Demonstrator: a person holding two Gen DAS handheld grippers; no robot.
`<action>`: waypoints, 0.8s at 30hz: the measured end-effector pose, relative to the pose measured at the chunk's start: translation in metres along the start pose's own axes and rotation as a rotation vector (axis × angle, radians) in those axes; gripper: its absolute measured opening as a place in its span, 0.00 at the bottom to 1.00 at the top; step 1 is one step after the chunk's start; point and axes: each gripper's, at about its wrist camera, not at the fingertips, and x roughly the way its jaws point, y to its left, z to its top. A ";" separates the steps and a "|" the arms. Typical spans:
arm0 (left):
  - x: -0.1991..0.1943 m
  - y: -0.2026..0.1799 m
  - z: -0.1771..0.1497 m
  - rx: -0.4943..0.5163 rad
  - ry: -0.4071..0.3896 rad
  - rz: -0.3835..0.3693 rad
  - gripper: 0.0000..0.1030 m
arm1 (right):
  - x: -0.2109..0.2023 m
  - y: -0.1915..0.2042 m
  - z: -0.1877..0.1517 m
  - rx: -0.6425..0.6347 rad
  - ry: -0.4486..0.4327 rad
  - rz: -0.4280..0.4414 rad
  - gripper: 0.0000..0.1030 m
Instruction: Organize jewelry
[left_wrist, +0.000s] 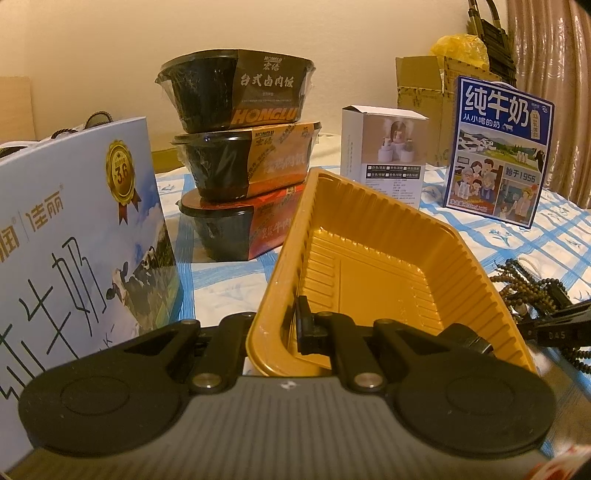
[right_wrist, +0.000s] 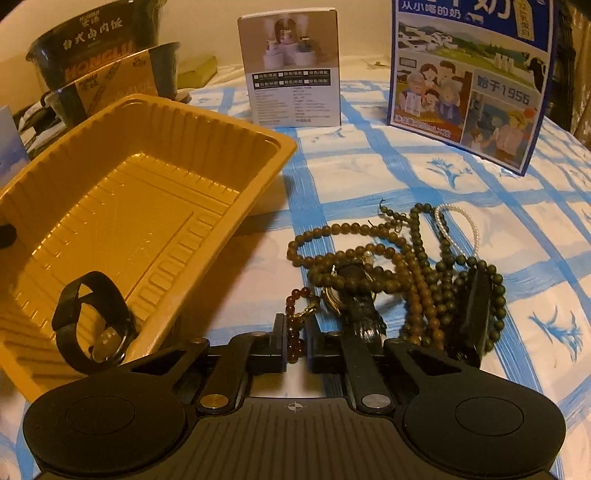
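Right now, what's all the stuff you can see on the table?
tray: one, golden yellow, tilted, left of the beads
watch: one, black strap, inside the tray's near corner
bead strands: tangled pile, brown-green, on the cloth
red bead bracelet: one, dark red, pile's near edge
pearl strand: one, white, far side of pile
food bowls: three, black, stacked behind tray
milk cartons: two, blue
small box: one, white
tablecloth: one, blue-checked white
left claw: shut on the tray's rim
right claw: shut on the red bracelet
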 end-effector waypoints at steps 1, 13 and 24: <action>0.000 0.000 0.000 0.000 0.000 0.000 0.08 | -0.002 -0.001 0.000 0.005 -0.005 0.003 0.08; -0.001 0.000 0.000 0.002 -0.002 0.000 0.08 | -0.063 0.016 0.021 0.044 -0.168 0.170 0.08; -0.003 -0.001 -0.001 -0.007 0.002 0.002 0.08 | -0.079 0.087 0.035 -0.088 -0.226 0.413 0.08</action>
